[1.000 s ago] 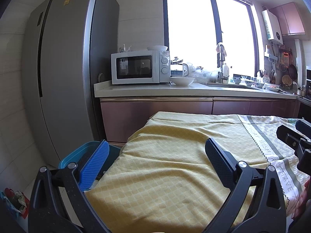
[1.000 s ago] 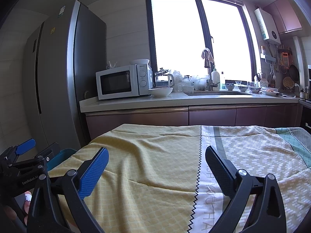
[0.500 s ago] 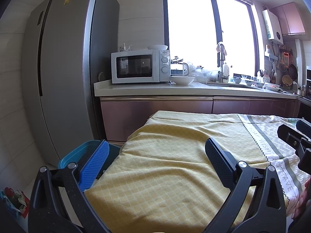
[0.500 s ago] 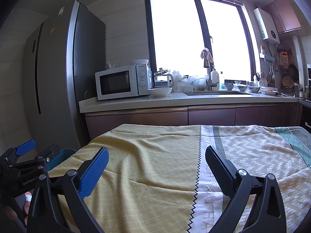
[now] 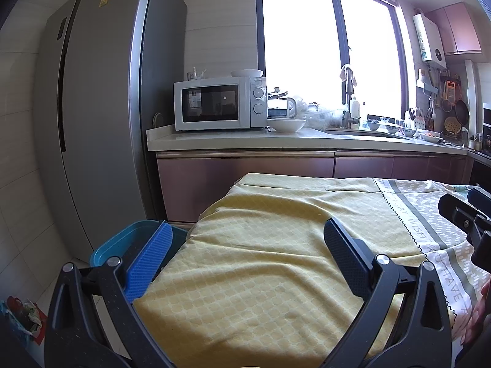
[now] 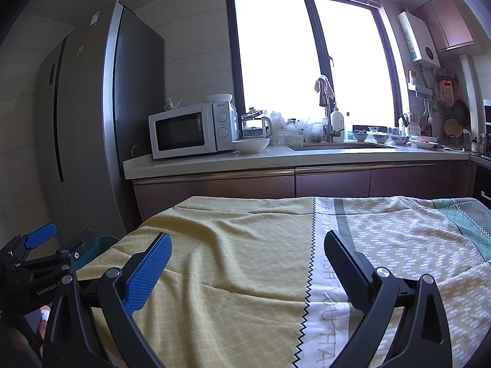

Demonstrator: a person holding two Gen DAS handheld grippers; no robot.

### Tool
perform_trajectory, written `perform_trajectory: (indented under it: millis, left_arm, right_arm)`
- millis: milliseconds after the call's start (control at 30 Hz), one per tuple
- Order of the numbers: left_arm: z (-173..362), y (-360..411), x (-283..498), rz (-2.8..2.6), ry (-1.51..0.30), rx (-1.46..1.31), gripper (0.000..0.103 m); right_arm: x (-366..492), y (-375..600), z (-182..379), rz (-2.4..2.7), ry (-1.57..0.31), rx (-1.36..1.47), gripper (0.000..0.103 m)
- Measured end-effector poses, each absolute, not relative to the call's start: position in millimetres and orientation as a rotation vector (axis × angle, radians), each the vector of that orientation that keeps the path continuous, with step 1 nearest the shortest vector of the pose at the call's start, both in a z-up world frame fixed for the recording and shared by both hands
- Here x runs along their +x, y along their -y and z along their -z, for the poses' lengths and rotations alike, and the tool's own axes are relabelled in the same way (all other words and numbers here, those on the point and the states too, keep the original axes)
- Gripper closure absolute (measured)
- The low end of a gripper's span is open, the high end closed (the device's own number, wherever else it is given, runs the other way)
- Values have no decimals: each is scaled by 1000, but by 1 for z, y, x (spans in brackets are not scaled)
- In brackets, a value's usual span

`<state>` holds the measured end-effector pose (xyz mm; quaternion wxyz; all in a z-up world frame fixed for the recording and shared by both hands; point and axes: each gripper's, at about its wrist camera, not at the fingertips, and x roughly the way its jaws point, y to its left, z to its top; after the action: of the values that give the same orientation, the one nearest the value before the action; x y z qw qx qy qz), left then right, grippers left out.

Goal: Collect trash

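The left two-finger gripper (image 5: 245, 254), with one blue ridged pad and one black pad, is held above the near edge of a table covered by a yellow patterned tablecloth (image 5: 260, 260). Its jaws are spread wide and nothing is held between them. The right two-finger gripper (image 6: 247, 260), of the same black frame with a blue and a black pad, is held beside it over the same cloth, its jaws likewise spread wide and empty. In the right wrist view the left gripper is seen at the lower left edge; in the left wrist view part of the right gripper is seen at the right edge.

The cloth is wrinkled, and a white band with grey lettering and a black zigzag line (image 6: 310, 276) is crossed towards its right part, where the pattern is changed to white dashes on beige. No piece of trash can be made out on the cloth in either view. A blue plastic bin (image 5: 122, 242) is seen just beyond the table's left corner, on the floor, partly hidden by the left gripper's blue pad; its contents cannot be told.

Behind the table, a white microwave oven (image 5: 218, 107) and a white bowl (image 5: 287, 125) are stood on a pale countertop (image 5: 214, 141), beside a tall grey refrigerator (image 5: 101, 107). A bright window (image 6: 307, 61) is set above the sink.
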<state>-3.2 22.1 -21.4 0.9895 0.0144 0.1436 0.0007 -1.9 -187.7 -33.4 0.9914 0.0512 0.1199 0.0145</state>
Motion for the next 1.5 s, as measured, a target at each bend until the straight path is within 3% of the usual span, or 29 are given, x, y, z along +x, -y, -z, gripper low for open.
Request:
perform_trajectory:
  millis: [1500]
  left_arm:
    - [22,-21,-2,0,-292,25,6]
  right_arm:
    - [-3,193,33,-22,-232,108,7]
